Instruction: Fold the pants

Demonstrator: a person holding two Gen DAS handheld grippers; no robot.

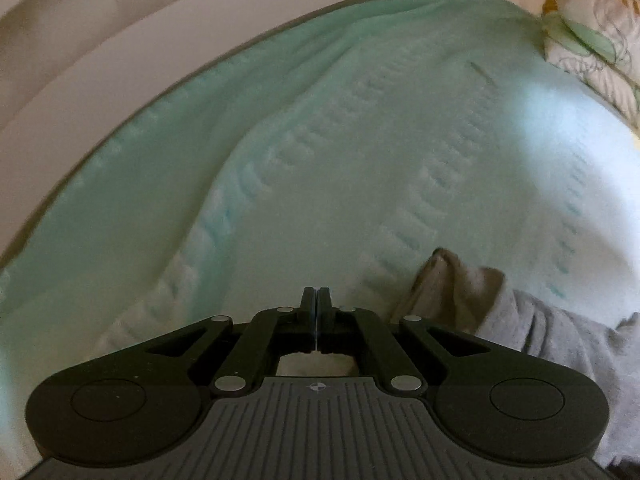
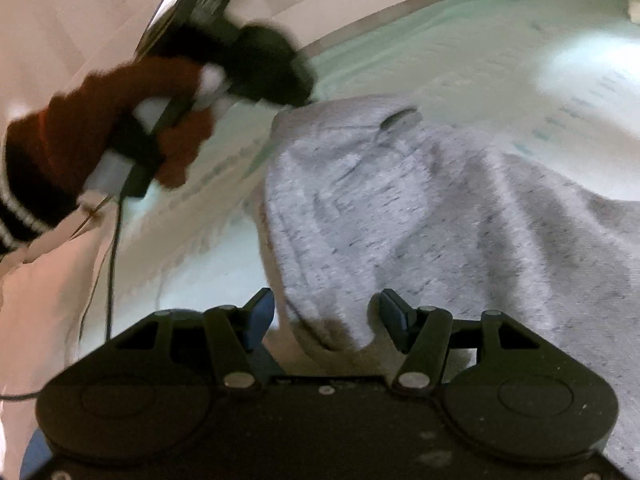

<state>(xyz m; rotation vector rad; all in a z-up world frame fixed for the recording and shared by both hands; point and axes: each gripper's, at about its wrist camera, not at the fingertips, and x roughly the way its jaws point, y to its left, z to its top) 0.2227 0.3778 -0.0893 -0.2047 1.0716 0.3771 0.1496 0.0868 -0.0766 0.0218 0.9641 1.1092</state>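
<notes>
Grey pants (image 2: pixel 420 216) rumpled on the mint-green bedsheet (image 1: pixel 320 152) near a pale wall (image 1: pixel 80 40) — left gripper (image 1: pixel 317 300) clenched empty, right gripper (image 2: pixel 326 312) released astride the hem.

Ahead of my left gripper (image 1: pixel 317 300) I see open green sheet (image 1: pixel 320 140). Limits: wall (image 1: pixel 60 80) at left, 1 pillow (image 1: pixel 592 32) far right. Grey pants (image 2: pixel 420 208) fill the right gripper's (image 2: pixel 324 312) path.

Pants (image 2: pixel 420 216) — soft heathered fleece; sheet (image 1: pixel 320 152) — matt quilted cloth.
</notes>
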